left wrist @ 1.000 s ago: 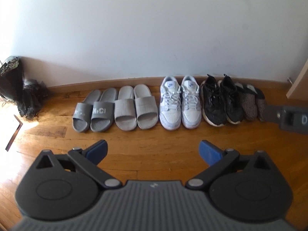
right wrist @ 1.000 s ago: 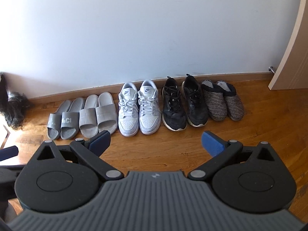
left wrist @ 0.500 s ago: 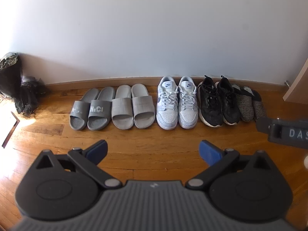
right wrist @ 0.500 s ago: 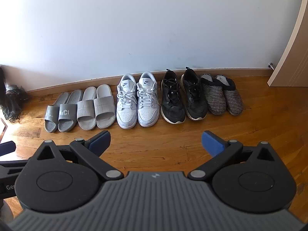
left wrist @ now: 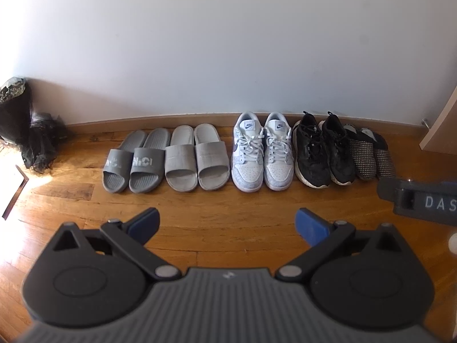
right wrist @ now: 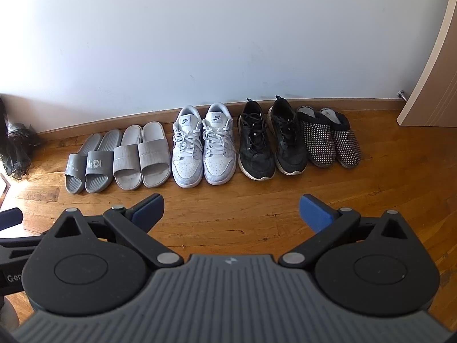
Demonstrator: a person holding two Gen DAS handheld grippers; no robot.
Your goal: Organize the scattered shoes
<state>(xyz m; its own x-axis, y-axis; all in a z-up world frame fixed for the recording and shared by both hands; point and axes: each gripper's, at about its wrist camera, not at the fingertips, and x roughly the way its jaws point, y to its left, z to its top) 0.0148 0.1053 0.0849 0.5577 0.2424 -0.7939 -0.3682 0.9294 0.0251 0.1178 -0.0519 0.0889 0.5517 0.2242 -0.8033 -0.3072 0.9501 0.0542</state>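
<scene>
Five pairs of shoes stand in one row along the white wall [right wrist: 200, 43], heels at the wooden skirting board, toes pointing into the room. From the left: dark grey rubber slides with white lettering [right wrist: 88, 165], pale grey plain slides [right wrist: 141, 157], white and grey laced sneakers [right wrist: 202, 148], black laced trainers [right wrist: 271, 140], and black slippers dotted with white [right wrist: 330, 140]. Each pair sits just beside the next on the glossy wooden plank floor [right wrist: 228, 217]. A dark bundle [right wrist: 15, 148] lies at the far left. A beige door edge [right wrist: 428, 85] rises on the right. The right tongs [right wrist: 231, 214], blue-tipped, hang spread wide over bare floor, empty.
</scene>
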